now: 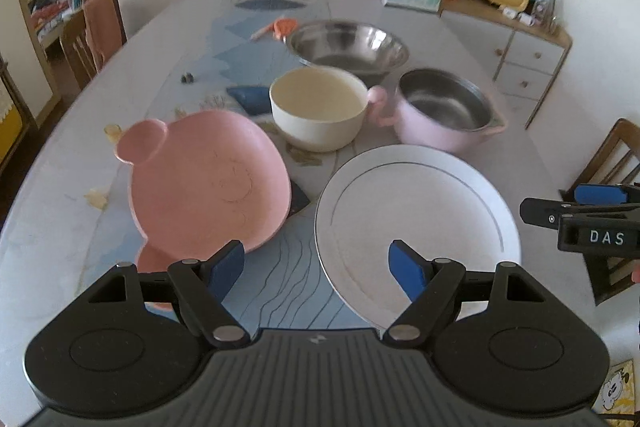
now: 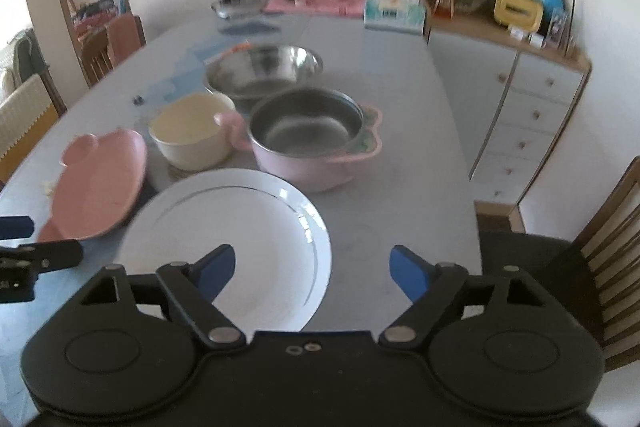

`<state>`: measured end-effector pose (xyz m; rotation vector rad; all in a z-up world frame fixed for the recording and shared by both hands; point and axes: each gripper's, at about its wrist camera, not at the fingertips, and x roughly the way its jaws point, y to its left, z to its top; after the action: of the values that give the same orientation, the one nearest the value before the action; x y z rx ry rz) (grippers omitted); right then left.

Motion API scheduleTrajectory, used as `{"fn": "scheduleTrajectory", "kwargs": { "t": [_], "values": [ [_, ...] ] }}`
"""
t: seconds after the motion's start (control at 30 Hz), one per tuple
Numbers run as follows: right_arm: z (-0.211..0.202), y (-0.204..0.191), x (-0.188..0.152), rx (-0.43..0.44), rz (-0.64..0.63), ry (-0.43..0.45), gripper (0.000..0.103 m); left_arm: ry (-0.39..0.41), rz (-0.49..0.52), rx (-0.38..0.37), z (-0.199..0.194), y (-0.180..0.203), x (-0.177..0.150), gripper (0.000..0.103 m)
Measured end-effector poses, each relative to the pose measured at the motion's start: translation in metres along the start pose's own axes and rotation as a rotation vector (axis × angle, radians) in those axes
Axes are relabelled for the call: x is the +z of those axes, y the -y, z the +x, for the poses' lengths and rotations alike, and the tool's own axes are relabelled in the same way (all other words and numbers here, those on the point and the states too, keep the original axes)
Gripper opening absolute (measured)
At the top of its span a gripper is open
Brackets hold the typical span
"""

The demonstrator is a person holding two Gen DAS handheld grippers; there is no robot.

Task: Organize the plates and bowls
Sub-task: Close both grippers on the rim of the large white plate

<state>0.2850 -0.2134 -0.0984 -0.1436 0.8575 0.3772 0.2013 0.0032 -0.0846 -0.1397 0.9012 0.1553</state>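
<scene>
White porcelain is the anchor here: the white plate (image 1: 416,227) lies flat at the near edge of the table (image 1: 60,227), and everything else is easiest placed from it. Just to its left sits the pink plate (image 1: 208,187), eared like a cartoon animal and tilted, its far side raised, seemingly propped on a second pink piece that shows beneath its near edge (what that piece is I cannot tell). Beyond the white plate stands the cream bowl (image 1: 318,115), and to that bowl's right, almost touching the plate's far rim, the pink pot (image 1: 446,111) with its steel lining. Farther back still is the steel mixing bowl (image 1: 348,47).

The left gripper (image 1: 316,267) hangs low before the gap between the two plates, jaws spread wide and holding nothing. The right gripper (image 2: 312,271) hovers over the white plate's right edge, likewise parted and empty; its left finger overlaps the plate in the picture, though I cannot say it touches.

The dishes are scattered singly, so the sorting looks barely begun. Both tools sit closest to the flat pieces, which suggests the plates go first, probably stacked. The white plate lies flush on the table, so getting a finger under its rim may be awkward.
</scene>
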Motion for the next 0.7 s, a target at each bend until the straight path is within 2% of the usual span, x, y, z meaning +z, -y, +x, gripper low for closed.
{"fn": "scheduleTrajectory", "kwargs": {
  "t": [0.13, 0.2, 0.3, 0.37, 0.5, 0.57, 0.7],
  "values": [
    [0.028, 0.008, 0.005, 0.008, -0.011, -0.049, 0.074, -0.057, -0.007, 0.017, 0.032, -0.001, 0.006, 0.077],
    [0.039, 0.013, 0.007, 0.017, -0.011, -0.074, 0.068, -0.081, -0.018, 0.006, 0.044, -0.001, 0.007, 0.068],
    [0.053, 0.017, 0.01, 0.037, -0.008, -0.112, 0.057, -0.119, -0.047, -0.01, 0.058, -0.003, 0.009, 0.064],
    [0.061, 0.02, 0.011, 0.048, 0.001, -0.136, 0.049, -0.138, -0.057, -0.019, 0.065, -0.003, 0.01, 0.054],
    [0.071, 0.025, 0.011, 0.078, 0.024, -0.17, 0.038, -0.16, -0.067, -0.031, 0.074, -0.001, 0.011, 0.046],
    [0.076, 0.026, 0.012, 0.094, 0.027, -0.183, 0.033, -0.176, -0.08, -0.046, 0.078, -0.001, 0.011, 0.035],
    [0.084, 0.029, 0.013, 0.127, 0.062, -0.209, 0.024, -0.201, -0.109, -0.06, 0.085, -0.002, 0.011, 0.029]
  ]
}}
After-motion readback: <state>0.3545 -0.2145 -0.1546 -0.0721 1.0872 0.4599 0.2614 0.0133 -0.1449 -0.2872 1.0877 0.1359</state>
